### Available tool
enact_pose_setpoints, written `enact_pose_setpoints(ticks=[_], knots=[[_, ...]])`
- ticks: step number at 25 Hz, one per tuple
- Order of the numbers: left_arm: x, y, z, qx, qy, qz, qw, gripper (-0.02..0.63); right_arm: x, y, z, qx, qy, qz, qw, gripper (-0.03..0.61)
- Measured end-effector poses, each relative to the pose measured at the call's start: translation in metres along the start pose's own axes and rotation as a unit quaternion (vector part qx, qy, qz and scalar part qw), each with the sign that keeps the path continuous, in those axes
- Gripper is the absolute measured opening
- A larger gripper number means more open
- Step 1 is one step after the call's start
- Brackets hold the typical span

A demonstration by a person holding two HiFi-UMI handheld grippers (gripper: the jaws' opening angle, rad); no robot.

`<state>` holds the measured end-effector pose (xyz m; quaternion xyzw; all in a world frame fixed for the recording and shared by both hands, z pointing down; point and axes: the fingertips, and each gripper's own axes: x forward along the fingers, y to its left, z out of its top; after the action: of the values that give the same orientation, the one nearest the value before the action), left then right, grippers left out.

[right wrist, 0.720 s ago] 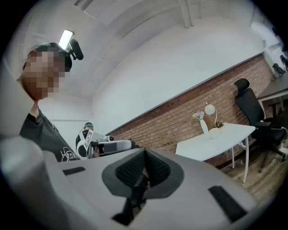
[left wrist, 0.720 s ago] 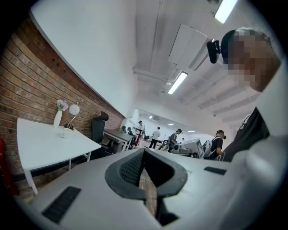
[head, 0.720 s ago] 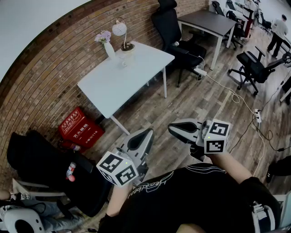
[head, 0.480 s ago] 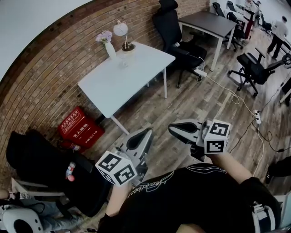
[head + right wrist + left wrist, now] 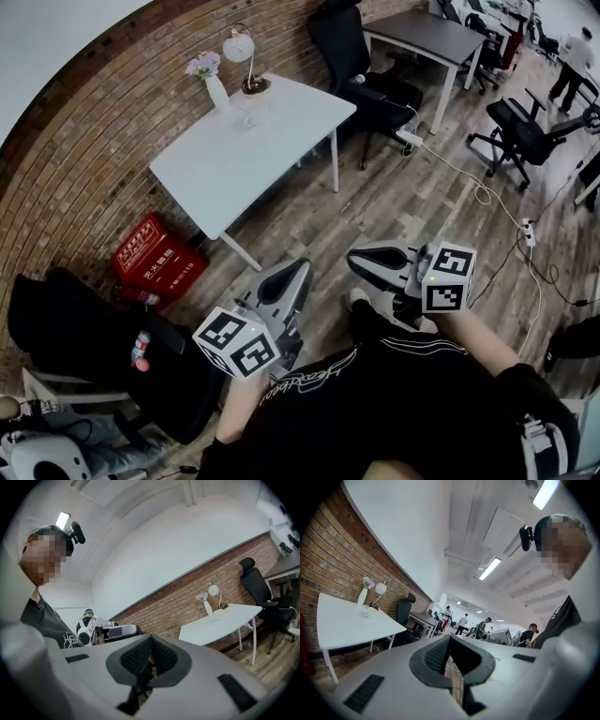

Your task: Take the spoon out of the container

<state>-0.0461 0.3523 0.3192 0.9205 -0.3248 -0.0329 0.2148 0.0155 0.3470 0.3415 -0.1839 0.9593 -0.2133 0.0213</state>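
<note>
A white table [image 5: 239, 164] stands by the brick wall, well ahead of me. On it are a small clear container [image 5: 247, 116], a white vase with flowers [image 5: 216, 89] and a round lamp [image 5: 238, 47]. No spoon can be made out at this distance. My left gripper [image 5: 292, 274] and right gripper [image 5: 360, 262] are held close to my body above the wooden floor, far short of the table. Both are shut with nothing between the pads. The left gripper view shows the left gripper [image 5: 450, 641] and the container [image 5: 370, 613]; the right gripper view shows the right gripper [image 5: 151, 645] and the container [image 5: 218, 614].
A red box [image 5: 155, 262] lies on the floor under the table's near-left corner. A black office chair [image 5: 361, 66] and a dark desk [image 5: 427, 33] stand to the table's right. Cables [image 5: 487, 197] run across the floor. A black chair with a bag [image 5: 89, 342] is at my left.
The head view has shifted a little, so the table sits slightly further up and left. A shoe now shows on the floor between the grippers. Both grippers stay shut and empty.
</note>
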Motion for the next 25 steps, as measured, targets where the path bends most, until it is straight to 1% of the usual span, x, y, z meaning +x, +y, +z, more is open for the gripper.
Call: enact_pose_setpoints(ticks=[5,7,11,16,19,22,25], knots=[[0.03,0.026,0.004,-0.001,0.007,0.005,1.0,0.006,0.007,-0.042,0.01,0.014,-0.011,0.004,1.0,-0.003],[0.047,0.044,0.005,-0.003,0.011,0.011,0.9999,0.005,0.012,-0.069,0.014,0.023,-0.012,0.003,1.0,-0.003],[0.092,0.091,0.01,-0.023,0.015,0.021,0.9994,0.006,0.029,-0.133,0.025,0.046,-0.006,0.004,0.999,-0.003],[0.171,0.148,0.031,-0.038,0.016,0.02,0.999,0.006,0.05,-0.219,0.054,0.043,0.007,0.019,0.999,-0.003],[0.217,0.178,0.047,-0.041,0.02,0.024,0.9987,0.006,0.06,-0.271,0.075,0.052,0.014,0.024,0.998,-0.003],[0.254,0.206,0.064,-0.038,0.023,0.036,0.9984,0.006,0.068,-0.316,0.101,0.052,0.015,0.032,0.998,-0.003],[0.279,0.229,0.078,-0.032,0.019,0.059,0.9976,0.007,0.074,-0.348,0.122,0.048,0.015,0.043,0.998,-0.003]])
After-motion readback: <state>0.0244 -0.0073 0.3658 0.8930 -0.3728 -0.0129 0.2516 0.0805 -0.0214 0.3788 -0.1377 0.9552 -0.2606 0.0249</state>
